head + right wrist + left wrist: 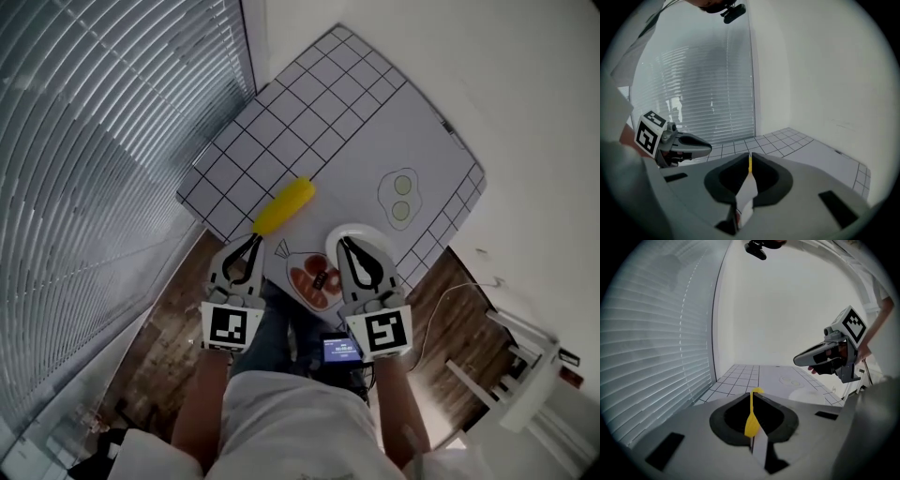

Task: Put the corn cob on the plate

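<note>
Plate [371, 234], white and round, is showing only in part at lower centre of the head view, where the right gripper [344, 242] is covering much of it. Corn cob [284, 206], smooth, yellow and tapered, is lying on the grid-printed table mat [309, 112]. It is sitting left of the plate and apart from it, just ahead of the left gripper [255, 238]. Both grippers are sitting with jaws pressed together, holding nothing. In the left gripper view the cob is appearing merely as a yellow sliver past the closed tips. The right gripper view is showing a thinner yellow line there, too slight to identify. Ribbed blinds [84, 141] are filling the left of the head view.
</note>
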`<control>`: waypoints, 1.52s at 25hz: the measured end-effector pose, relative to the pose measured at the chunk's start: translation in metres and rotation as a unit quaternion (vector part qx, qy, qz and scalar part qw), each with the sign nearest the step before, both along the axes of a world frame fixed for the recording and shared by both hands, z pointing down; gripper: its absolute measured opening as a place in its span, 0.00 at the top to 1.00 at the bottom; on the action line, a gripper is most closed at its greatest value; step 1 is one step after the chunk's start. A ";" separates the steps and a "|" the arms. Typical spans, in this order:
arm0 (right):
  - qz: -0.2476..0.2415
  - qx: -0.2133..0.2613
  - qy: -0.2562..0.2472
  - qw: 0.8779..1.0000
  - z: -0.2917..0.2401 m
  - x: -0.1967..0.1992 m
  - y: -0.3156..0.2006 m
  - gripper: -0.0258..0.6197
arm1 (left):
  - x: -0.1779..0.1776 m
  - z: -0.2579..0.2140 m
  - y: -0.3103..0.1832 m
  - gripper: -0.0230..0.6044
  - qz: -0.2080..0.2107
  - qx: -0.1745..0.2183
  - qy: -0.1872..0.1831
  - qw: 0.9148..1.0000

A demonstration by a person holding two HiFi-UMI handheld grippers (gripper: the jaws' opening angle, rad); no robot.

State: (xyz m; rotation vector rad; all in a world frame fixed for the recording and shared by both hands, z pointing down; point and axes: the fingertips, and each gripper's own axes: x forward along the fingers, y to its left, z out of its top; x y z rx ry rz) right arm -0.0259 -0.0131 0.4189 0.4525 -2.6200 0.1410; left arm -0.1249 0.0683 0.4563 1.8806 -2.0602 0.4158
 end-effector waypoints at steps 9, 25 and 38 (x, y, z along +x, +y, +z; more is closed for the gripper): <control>-0.004 -0.044 0.039 0.998 0.032 -0.027 0.000 0.85 | -0.005 0.022 -0.017 0.91 0.038 -0.018 -0.017 0.999; -0.201 0.007 0.135 0.970 0.075 -0.073 -0.010 0.65 | -0.010 0.062 -0.031 0.76 0.093 -0.069 0.028 0.993; -0.331 0.060 0.218 0.916 0.107 -0.086 -0.003 0.56 | -0.008 0.075 -0.035 0.71 0.131 -0.090 0.036 0.987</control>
